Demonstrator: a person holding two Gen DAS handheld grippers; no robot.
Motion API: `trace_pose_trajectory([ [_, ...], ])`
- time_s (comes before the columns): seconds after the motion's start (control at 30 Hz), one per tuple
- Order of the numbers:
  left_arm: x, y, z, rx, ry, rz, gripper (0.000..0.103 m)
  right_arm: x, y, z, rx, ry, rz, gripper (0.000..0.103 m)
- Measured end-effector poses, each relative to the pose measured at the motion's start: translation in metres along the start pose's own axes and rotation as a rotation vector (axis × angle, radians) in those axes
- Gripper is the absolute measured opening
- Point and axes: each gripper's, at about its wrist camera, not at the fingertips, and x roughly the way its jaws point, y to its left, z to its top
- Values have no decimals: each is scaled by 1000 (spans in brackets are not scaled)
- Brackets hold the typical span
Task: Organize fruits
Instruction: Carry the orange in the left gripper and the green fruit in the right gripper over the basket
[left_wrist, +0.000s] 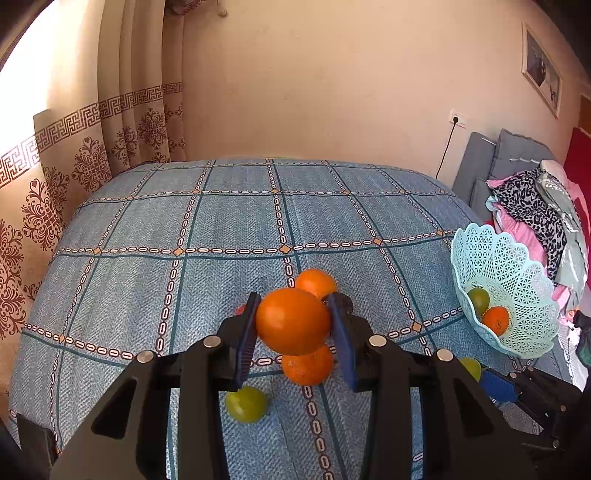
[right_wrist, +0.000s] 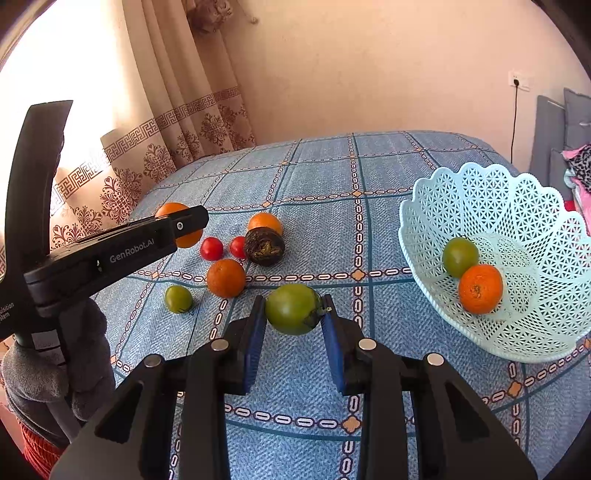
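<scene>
- My left gripper (left_wrist: 293, 325) is clamped on an orange (left_wrist: 293, 320), lifted clear of the blue checked cloth (left_wrist: 229, 221).
- Loose fruit lies beneath and beyond it on the cloth: two more oranges (right_wrist: 226, 277), a small green tomato (right_wrist: 178, 299), two red tomatoes (right_wrist: 211, 248) and a dark, wrinkled fruit (right_wrist: 265, 246).
- My right gripper (right_wrist: 293, 314) has a big green tomato (right_wrist: 293, 308) between its blue pads, which touch both sides; I judge it gripped, and whether it is off the cloth I cannot tell.
- Far right, the pale lattice basket (right_wrist: 491, 184) already holds one green tomato (right_wrist: 460, 256) and one orange (right_wrist: 480, 288).
- My read: two fruits are sorted, two are in hand and six wait on the cloth, so I am under halfway.
</scene>
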Motion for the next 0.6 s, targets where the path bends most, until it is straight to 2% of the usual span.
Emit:
trace_pose_trajectory([
  [0.17, -5, -17, -3, 50, -10, 25, 39, -15, -14, -1, 21, -26, -13, 30],
  [0.6, -8, -69, -14, 152, 9, -10, 39, -50, -61, 3, 93, -98, -56, 30],
])
